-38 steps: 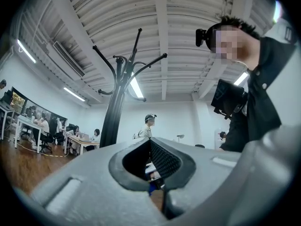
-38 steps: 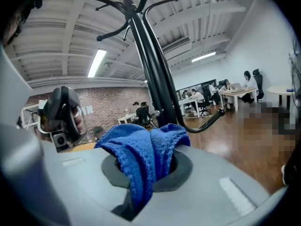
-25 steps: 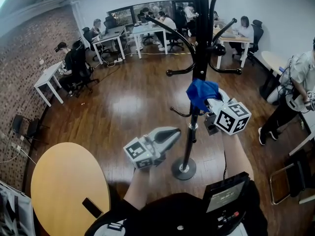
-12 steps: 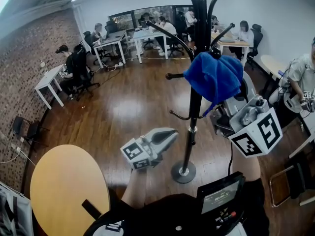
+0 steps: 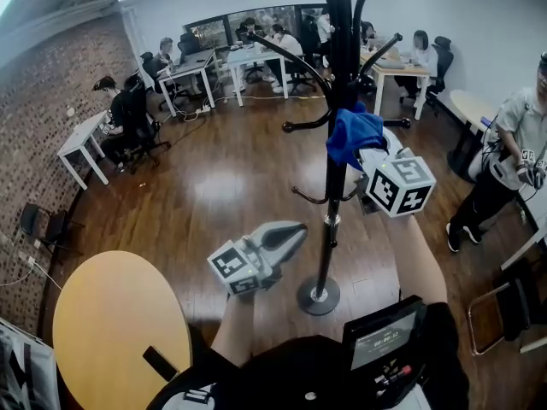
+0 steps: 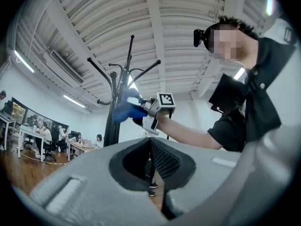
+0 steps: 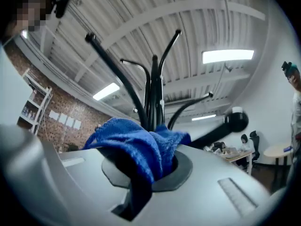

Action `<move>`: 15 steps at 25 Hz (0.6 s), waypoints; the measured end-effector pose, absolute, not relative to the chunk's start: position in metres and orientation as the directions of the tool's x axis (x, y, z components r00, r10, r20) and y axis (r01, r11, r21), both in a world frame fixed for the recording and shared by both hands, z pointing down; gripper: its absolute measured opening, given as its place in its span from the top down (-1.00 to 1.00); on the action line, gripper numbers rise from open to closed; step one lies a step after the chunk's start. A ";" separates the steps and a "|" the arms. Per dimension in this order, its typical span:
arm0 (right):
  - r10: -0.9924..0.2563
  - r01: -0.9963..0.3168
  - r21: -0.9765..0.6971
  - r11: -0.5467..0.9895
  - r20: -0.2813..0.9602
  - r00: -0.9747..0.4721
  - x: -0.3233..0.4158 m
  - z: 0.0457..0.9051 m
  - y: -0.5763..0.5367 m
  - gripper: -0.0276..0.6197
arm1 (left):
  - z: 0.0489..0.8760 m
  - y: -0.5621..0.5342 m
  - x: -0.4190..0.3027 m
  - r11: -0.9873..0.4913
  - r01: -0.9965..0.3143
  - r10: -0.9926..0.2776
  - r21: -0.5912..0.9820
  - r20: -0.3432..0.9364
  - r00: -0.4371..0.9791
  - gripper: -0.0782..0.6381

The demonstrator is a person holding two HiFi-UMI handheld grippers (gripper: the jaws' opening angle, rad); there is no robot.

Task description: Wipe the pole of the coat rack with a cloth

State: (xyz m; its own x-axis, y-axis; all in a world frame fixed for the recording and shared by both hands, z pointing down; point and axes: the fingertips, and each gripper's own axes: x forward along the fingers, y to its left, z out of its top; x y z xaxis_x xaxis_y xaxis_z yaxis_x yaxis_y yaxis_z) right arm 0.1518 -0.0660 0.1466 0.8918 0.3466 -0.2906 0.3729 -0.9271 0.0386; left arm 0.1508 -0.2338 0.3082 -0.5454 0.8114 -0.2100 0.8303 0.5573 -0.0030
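Head view and both gripper views, largest element first. The dark wooden floor (image 5: pixel 214 195) fills the office, with a round yellow table (image 5: pixel 111 331) at lower left and occupied desks (image 5: pixel 256 54) along the far wall. At the centre stands the black coat rack (image 5: pixel 342 24). Its pole (image 5: pixel 329 220) rises from a round base (image 5: pixel 318 295), and its curved hooks branch off higher up. The right gripper (image 5: pixel 363 152), whose marker cube (image 5: pixel 400 186) faces us, is clenched on the blue cloth (image 5: pixel 353 133). In the right gripper view we see the cloth (image 7: pixel 136 145) bunched between the jaws and spilling over them, with the pole (image 7: pixel 154 93) rising directly behind it. In the head view the cloth lies against the pole's right side, just below the lower ring of hooks. Half a second earlier the cloth and cube loomed larger and nearer the camera, with the cloth level with the hook knob. Now both have drawn back toward the pole and the cube sits higher in the frame. The left gripper (image 5: pixel 286 236) hovers left of the pole, above the base and apart from it, almost where it was. In its own view we see the left gripper (image 6: pixel 150 147) with its jaws pressed together on nothing.
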 end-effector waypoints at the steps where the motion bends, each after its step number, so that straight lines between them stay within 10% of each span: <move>1: 0.354 0.376 0.033 -0.926 -0.272 0.895 0.152 0.163 -0.064 0.81 | 0.310 -0.233 0.150 0.556 0.831 0.813 0.001 -0.209 -0.544 0.79; 15: 0.268 0.328 -0.185 -0.926 0.289 0.919 0.158 0.439 -0.082 0.81 | 0.317 -0.225 0.139 0.594 0.804 0.792 0.028 -0.196 -0.578 0.79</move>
